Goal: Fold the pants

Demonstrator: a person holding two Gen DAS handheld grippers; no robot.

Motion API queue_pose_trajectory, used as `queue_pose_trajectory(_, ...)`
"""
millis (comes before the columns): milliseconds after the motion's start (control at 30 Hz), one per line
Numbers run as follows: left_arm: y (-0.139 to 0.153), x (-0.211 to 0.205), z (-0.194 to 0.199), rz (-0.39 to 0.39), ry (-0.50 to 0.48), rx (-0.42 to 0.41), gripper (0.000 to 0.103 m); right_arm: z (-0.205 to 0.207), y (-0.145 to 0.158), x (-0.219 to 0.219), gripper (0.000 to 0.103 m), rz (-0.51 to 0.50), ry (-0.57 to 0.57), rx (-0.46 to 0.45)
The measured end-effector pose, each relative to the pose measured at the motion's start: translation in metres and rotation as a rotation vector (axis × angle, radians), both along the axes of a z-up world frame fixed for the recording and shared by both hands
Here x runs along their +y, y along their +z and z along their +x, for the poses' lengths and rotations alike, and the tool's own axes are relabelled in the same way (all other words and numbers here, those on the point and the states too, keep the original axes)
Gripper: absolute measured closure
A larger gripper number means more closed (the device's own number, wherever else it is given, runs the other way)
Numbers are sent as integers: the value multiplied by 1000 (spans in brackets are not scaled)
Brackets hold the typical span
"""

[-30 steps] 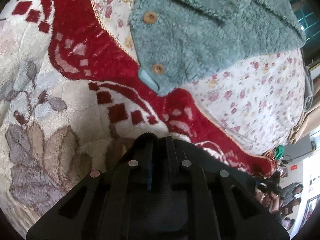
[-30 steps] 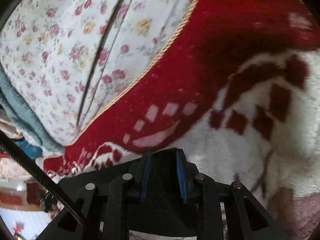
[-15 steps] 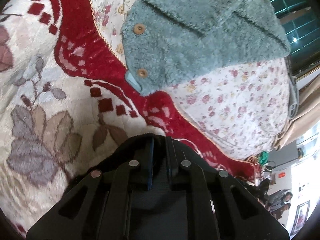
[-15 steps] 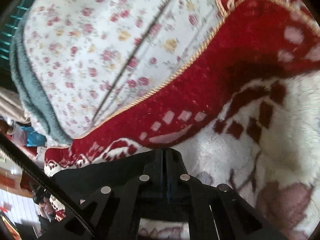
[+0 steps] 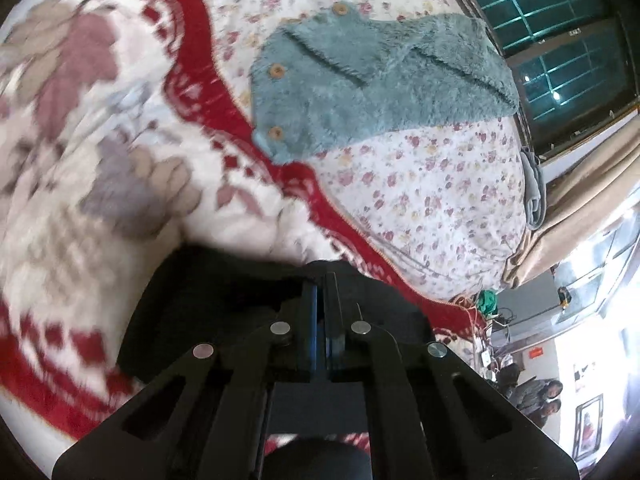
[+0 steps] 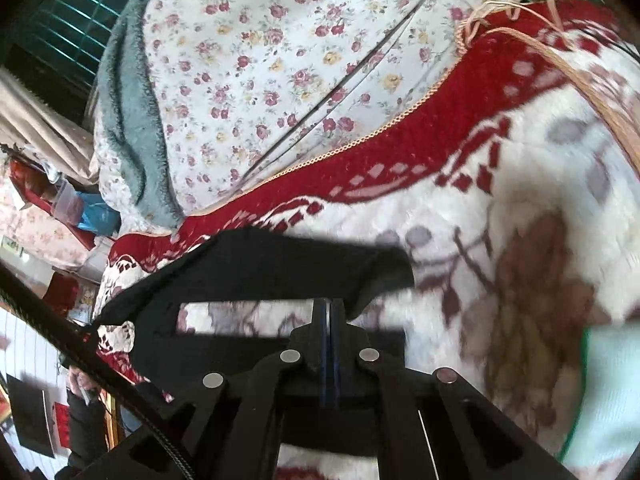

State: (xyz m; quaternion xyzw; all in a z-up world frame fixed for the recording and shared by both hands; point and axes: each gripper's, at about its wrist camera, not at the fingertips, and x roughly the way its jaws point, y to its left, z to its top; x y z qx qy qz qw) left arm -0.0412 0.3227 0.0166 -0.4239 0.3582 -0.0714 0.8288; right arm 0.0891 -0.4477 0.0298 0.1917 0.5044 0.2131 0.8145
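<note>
The black pants (image 5: 224, 284) hang bunched around my left gripper (image 5: 322, 280), whose jaws are closing tight on a pinch of the cloth above the red and white blanket (image 5: 80, 160). In the right wrist view the black pants (image 6: 260, 264) stretch from my right gripper (image 6: 330, 306) out to the left as a raised band with a gap under it. The right gripper's blue pads (image 6: 325, 340) are pressed together on the fabric edge. How the rest of the pants lies is hidden behind the gripper bodies.
A fuzzy teal garment (image 5: 368, 92) with wooden buttons lies on the floral sheet (image 5: 432, 184) beyond the blanket. A beige curtain (image 5: 580, 200) and a window stand at the right. A pale green cloth (image 6: 608, 392) lies at the lower right. A black cable (image 6: 80, 352) crosses the right view.
Both grippers have risen and drawn back over the blanket, lifting the black pants with them. The right jaws went from slightly apart to shut; the left pads closed fully.
</note>
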Motion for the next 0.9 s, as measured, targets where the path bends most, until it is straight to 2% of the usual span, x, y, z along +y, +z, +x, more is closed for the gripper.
queue_pose_trajectory(133, -22, -1, -15, -61, 1, 1, 102, -17, -9, -10, 102, 4, -23, 0)
queue_pose_trajectory(200, -24, -4, -14, -78, 11, -1, 102, -10, -15, -16, 100, 65, -72, 31)
queue_pose_trajectory(267, -19, -5, -12, -84, 14, -18, 102, 4, -23, -18, 85, 131, -122, 77)
queue_pose_trajectory(300, -17, -6, -12, -84, 13, -24, 102, 12, -29, -18, 67, 174, -152, 95)
queue_pose_trajectory(333, -14, -6, -11, -85, 11, -31, 102, 18, -33, -19, 55, 209, -191, 103)
queue_pose_trajectory(400, -9, -7, -9, -74, 3, -37, 102, 27, -41, -18, 54, 242, -253, 137)
queue_pose_trajectory(500, -9, -8, -8, -69, -8, -30, 102, 39, -57, -11, 54, 289, -291, 239)
queue_pose_trajectory(567, -11, -7, -7, -68, -14, -25, 102, 39, -68, -6, 54, 422, -301, 326)
queue_pose_trajectory(633, -14, -6, -7, -72, -16, -18, 102, 37, -71, 0, 54, 511, -305, 368)
queue_pose_trajectory(733, -18, -5, -8, -76, -13, -11, 102, 36, -73, 9, 53, 526, -342, 390)
queue_pose_trajectory(800, -23, -3, -8, -87, -7, -3, 102, 39, -82, 13, 53, 521, -376, 438)
queue_pose_trajectory(900, -26, -2, -10, -99, -7, 5, 103, 38, -96, 14, 53, 579, -421, 503)
